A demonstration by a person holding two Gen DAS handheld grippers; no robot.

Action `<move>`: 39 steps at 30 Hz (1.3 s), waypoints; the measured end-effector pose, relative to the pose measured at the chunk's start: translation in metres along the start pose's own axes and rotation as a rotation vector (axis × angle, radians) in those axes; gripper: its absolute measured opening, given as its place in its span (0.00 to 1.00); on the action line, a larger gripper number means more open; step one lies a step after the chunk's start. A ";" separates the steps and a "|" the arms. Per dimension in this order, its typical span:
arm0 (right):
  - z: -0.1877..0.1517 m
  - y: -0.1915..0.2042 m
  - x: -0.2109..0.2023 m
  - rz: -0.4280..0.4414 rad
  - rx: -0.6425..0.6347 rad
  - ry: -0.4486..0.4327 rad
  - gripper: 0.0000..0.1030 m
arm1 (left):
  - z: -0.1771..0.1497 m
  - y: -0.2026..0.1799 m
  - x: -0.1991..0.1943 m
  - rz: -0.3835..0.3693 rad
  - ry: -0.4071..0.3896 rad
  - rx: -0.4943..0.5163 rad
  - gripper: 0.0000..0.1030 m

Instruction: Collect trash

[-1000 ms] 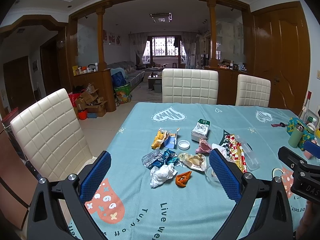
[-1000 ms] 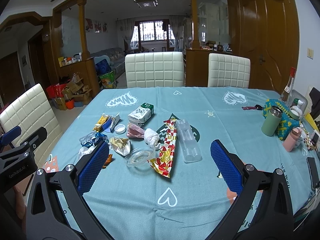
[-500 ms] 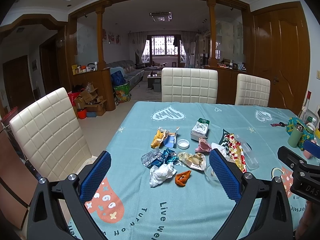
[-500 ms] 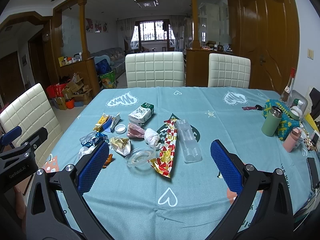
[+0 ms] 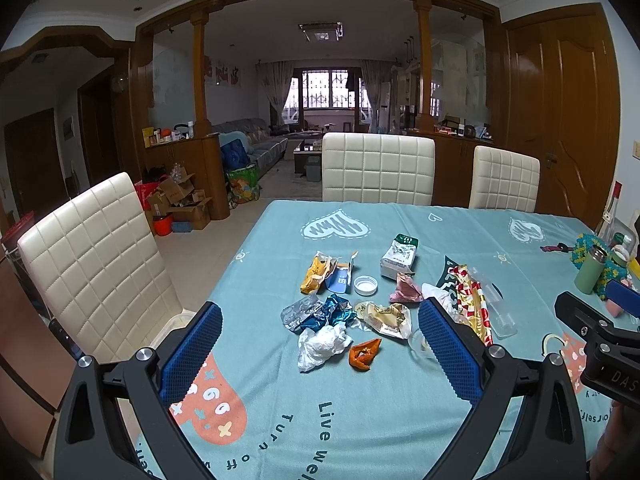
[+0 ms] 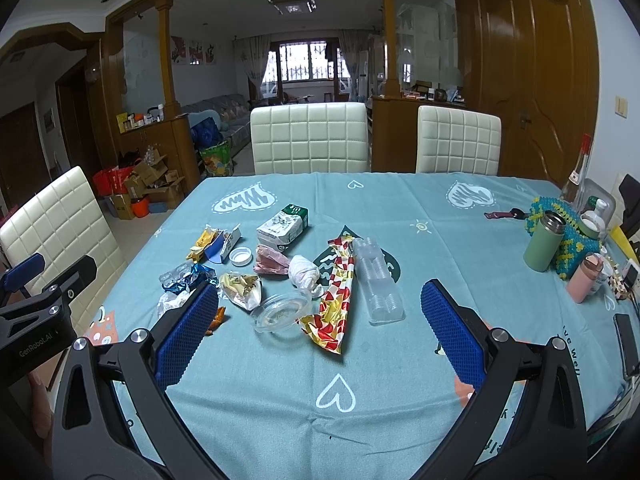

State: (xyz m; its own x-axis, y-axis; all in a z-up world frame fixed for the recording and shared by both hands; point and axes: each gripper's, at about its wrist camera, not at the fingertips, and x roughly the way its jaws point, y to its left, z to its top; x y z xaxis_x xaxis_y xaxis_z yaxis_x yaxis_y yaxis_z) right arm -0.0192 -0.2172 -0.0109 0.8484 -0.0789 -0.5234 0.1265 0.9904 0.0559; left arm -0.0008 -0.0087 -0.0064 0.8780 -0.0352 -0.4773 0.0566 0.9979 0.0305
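Note:
Trash lies scattered on the teal tablecloth [image 5: 360,420]. In the left wrist view I see a crumpled white tissue [image 5: 320,346], an orange scrap [image 5: 363,354], a blue foil wrapper [image 5: 328,312] and a white carton [image 5: 399,258]. In the right wrist view I see a red and gold wrapper [image 6: 335,304], a clear plastic lid [image 6: 280,314], a clear tray [image 6: 378,280] and a white wad [image 6: 304,274]. My left gripper [image 5: 320,354] is open and empty, held above the tissue. My right gripper [image 6: 320,330] is open and empty, near the lid and wrapper.
White padded chairs [image 5: 378,168] stand at the far side and one [image 5: 96,256] at the left. A green flask [image 6: 545,242], a pink bottle [image 6: 586,282], a glass bottle and a phone [image 6: 627,342] crowd the table's right edge.

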 end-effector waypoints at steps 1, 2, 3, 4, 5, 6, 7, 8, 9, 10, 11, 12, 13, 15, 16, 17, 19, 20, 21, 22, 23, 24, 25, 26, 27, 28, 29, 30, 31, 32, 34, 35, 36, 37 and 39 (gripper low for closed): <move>0.000 -0.001 0.000 0.001 0.001 0.001 0.97 | 0.001 0.001 0.000 0.000 0.000 0.000 0.93; 0.000 -0.001 0.000 0.000 0.002 0.002 0.97 | 0.000 0.001 0.000 0.001 0.000 0.000 0.93; 0.000 0.000 0.000 -0.001 0.001 0.002 0.97 | 0.001 0.001 0.000 0.001 0.000 0.000 0.93; 0.000 -0.001 0.000 -0.001 0.001 0.002 0.97 | 0.000 0.000 0.000 0.000 0.001 0.000 0.93; 0.000 -0.001 0.000 0.000 0.002 0.002 0.97 | 0.000 0.001 0.000 0.000 0.000 0.000 0.93; 0.000 -0.001 0.000 0.000 0.002 0.002 0.97 | 0.001 0.001 0.000 0.000 0.000 0.000 0.93; 0.001 0.000 0.000 0.000 0.002 0.002 0.97 | 0.001 0.001 0.000 0.001 0.000 0.000 0.93; 0.001 -0.001 0.000 -0.001 0.001 0.001 0.97 | 0.001 0.001 0.000 0.001 0.000 0.000 0.93; 0.001 -0.001 0.000 -0.002 0.001 0.001 0.97 | 0.000 0.000 0.000 0.000 0.000 0.000 0.93; 0.001 -0.002 0.001 -0.001 0.002 0.001 0.97 | 0.001 0.002 0.000 0.001 0.000 0.000 0.93; 0.002 -0.002 0.001 -0.002 0.001 0.001 0.97 | 0.000 0.000 0.000 0.000 0.001 0.000 0.93; 0.002 0.000 0.000 -0.004 0.001 0.000 0.97 | 0.000 0.001 0.000 -0.001 0.001 -0.001 0.93; 0.002 0.001 -0.001 -0.006 0.000 -0.001 0.97 | 0.001 0.002 0.000 0.000 0.001 -0.001 0.93; -0.002 0.001 -0.001 -0.007 -0.002 0.000 0.97 | -0.001 0.002 0.001 -0.003 0.001 0.000 0.93; -0.002 0.001 -0.001 -0.006 -0.001 0.001 0.97 | -0.002 0.001 0.001 -0.004 0.000 0.001 0.93; -0.002 0.002 0.000 -0.007 -0.001 0.002 0.97 | -0.002 -0.001 0.000 -0.006 0.000 0.002 0.93; -0.002 0.001 0.000 -0.007 0.001 0.004 0.97 | -0.004 -0.003 -0.001 -0.007 0.000 0.003 0.93; -0.003 0.001 0.000 -0.005 0.002 0.005 0.97 | -0.003 -0.001 -0.001 -0.007 0.001 0.003 0.93; -0.003 0.001 0.000 -0.005 0.003 0.005 0.97 | -0.002 -0.001 -0.001 -0.007 0.002 0.002 0.93; -0.003 0.001 0.000 -0.006 0.002 0.003 0.97 | -0.002 0.000 -0.001 -0.008 0.002 0.001 0.93; -0.004 0.001 -0.001 -0.007 0.001 0.001 0.97 | -0.003 -0.001 -0.001 -0.009 0.002 0.000 0.93; -0.003 0.000 0.000 -0.007 0.002 0.001 0.97 | -0.003 -0.001 -0.001 -0.008 0.002 0.001 0.93; -0.004 0.000 0.000 -0.006 0.002 0.002 0.97 | -0.003 -0.001 -0.001 -0.008 0.002 0.001 0.93; -0.004 0.000 0.000 -0.006 0.003 0.003 0.97 | -0.003 -0.001 -0.001 -0.008 0.002 0.002 0.93; -0.003 0.000 0.000 -0.007 0.002 0.004 0.97 | -0.003 -0.002 -0.001 -0.008 0.002 0.002 0.93; -0.002 -0.001 0.000 -0.007 0.003 0.006 0.97 | -0.002 0.000 -0.001 -0.008 0.002 0.002 0.93; -0.002 -0.002 0.000 -0.005 0.005 0.009 0.97 | -0.003 -0.001 -0.001 -0.008 0.002 0.002 0.93; -0.002 -0.002 0.000 -0.005 0.005 0.009 0.97 | -0.002 0.000 -0.001 -0.008 0.002 0.002 0.93; -0.002 -0.002 0.000 -0.005 0.005 0.009 0.97 | -0.002 -0.001 -0.001 -0.008 0.002 0.002 0.93; -0.001 -0.002 0.000 -0.005 0.005 0.009 0.97 | -0.002 0.000 -0.001 -0.008 0.003 0.002 0.93; -0.001 -0.002 0.000 -0.004 0.004 0.009 0.97 | -0.002 0.000 -0.001 -0.007 0.003 0.001 0.93; -0.002 -0.002 0.000 -0.004 0.003 0.008 0.97 | -0.002 0.000 -0.001 -0.008 0.003 0.001 0.93; -0.001 -0.002 0.001 -0.004 0.003 0.009 0.97 | -0.002 0.000 -0.001 -0.008 0.003 0.001 0.93; -0.001 -0.002 0.001 -0.004 0.004 0.009 0.97 | -0.003 -0.001 -0.001 -0.008 0.004 0.000 0.93; -0.001 -0.002 0.001 -0.004 0.005 0.009 0.97 | -0.003 -0.001 -0.001 -0.008 0.003 0.001 0.93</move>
State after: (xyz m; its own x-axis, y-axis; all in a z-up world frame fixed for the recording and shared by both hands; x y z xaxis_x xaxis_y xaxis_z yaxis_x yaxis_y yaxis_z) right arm -0.0197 -0.2191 -0.0125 0.8430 -0.0816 -0.5317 0.1324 0.9895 0.0580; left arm -0.0032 -0.0095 -0.0083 0.8761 -0.0425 -0.4802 0.0638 0.9976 0.0282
